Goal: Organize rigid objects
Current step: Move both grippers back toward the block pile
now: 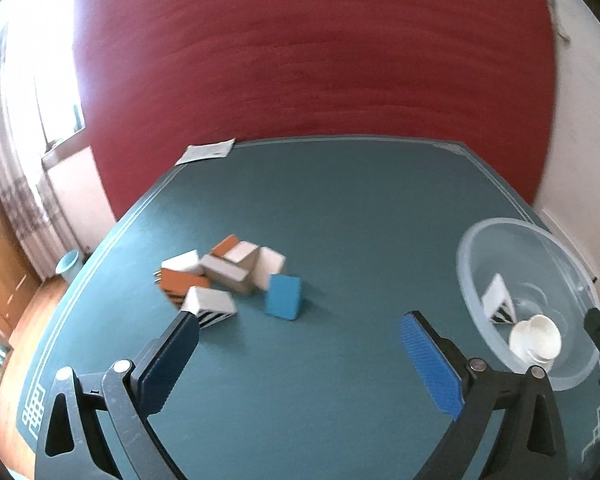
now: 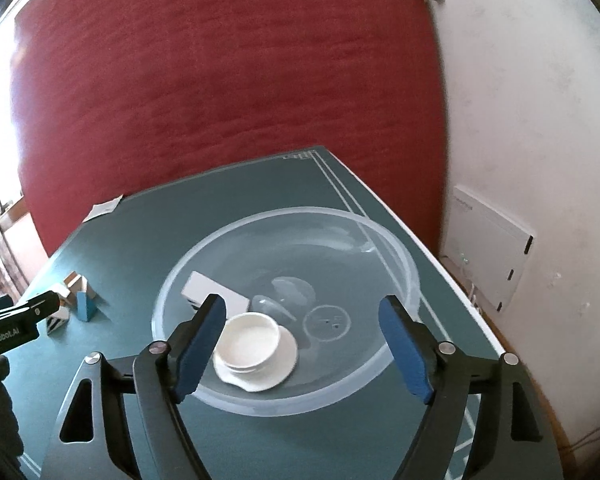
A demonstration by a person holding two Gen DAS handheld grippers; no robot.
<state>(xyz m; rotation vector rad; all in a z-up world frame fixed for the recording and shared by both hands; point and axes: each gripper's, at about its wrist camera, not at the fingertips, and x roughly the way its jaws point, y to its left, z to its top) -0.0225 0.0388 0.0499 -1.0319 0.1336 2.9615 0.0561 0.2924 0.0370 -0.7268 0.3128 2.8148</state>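
Toward the left of the dark green worktop [image 1: 340, 208] lies a loose cluster of small orange, white and grey boxes [image 1: 220, 272], their long sides pointing different ways. A white box with black stripes [image 1: 210, 306] lies at the cluster's near edge, and a blue wedge-shaped block [image 1: 284, 296] stands upright just beside it on the right.

The left tongs [image 1: 300, 344] hang wide open over bare worktop, with nothing between the blue pads.

Further right sits a clear plastic bowl [image 2: 404, 272]. Inside it a white box [image 2: 212, 288] rests tilted against the left wall, its long axis running left to right in the right wrist view, and a round white lid-like dish [image 2: 252, 340] lies flat on a larger white disc.

The right tongs [image 2: 300, 336] hover over the bowl, open and empty. In that view the left tongs' black body reads "GenRobot.AI"; on the wall at far right hangs a white panel [image 2: 488, 248] whose print is too small to read.
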